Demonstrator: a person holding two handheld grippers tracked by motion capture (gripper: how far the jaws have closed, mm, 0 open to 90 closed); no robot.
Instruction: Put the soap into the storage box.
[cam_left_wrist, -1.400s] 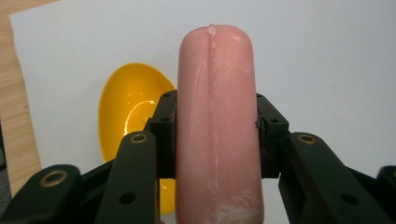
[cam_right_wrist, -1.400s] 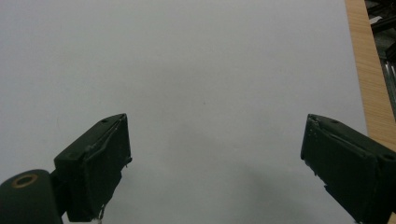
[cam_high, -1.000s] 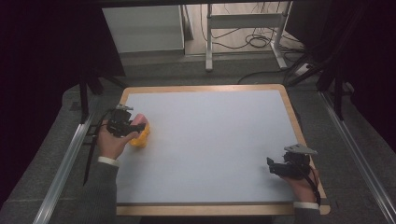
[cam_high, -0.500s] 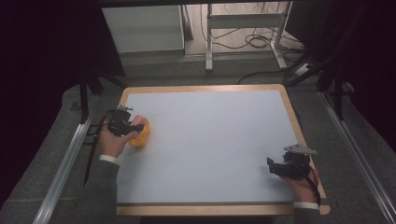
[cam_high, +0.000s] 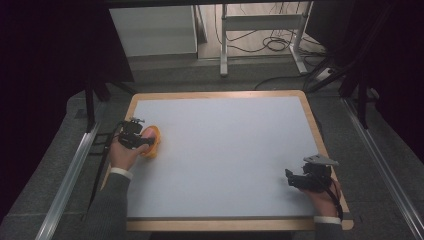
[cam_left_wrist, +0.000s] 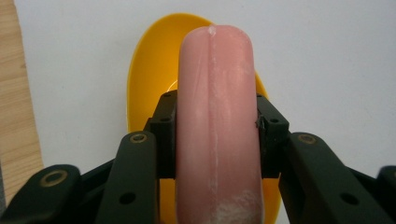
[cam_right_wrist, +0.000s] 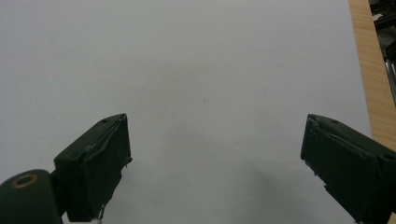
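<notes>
A pink sausage (cam_left_wrist: 217, 116) lies lengthwise between the jaws of my left gripper (cam_left_wrist: 215, 116), which is shut on it. Under it sits a yellow dish (cam_left_wrist: 144, 84) on the white board. From above, the left gripper (cam_high: 141, 138) is near the board's left edge, with the sausage (cam_high: 148, 132) over the yellow dish (cam_high: 154, 145). My right gripper (cam_high: 294, 181) rests at the front right of the board. Its jaws stand wide open over bare white surface (cam_right_wrist: 210, 93), holding nothing.
The white board (cam_high: 225, 150) has a wooden rim (cam_high: 310, 110) around it. Metal rails (cam_high: 67, 175) run along both sides of the table. Beyond the far edge stand a white cabinet (cam_high: 150, 30) and a metal frame with cables (cam_high: 270, 40).
The left gripper and sausage have drifted slightly over the yellow dish. The right gripper has not moved.
</notes>
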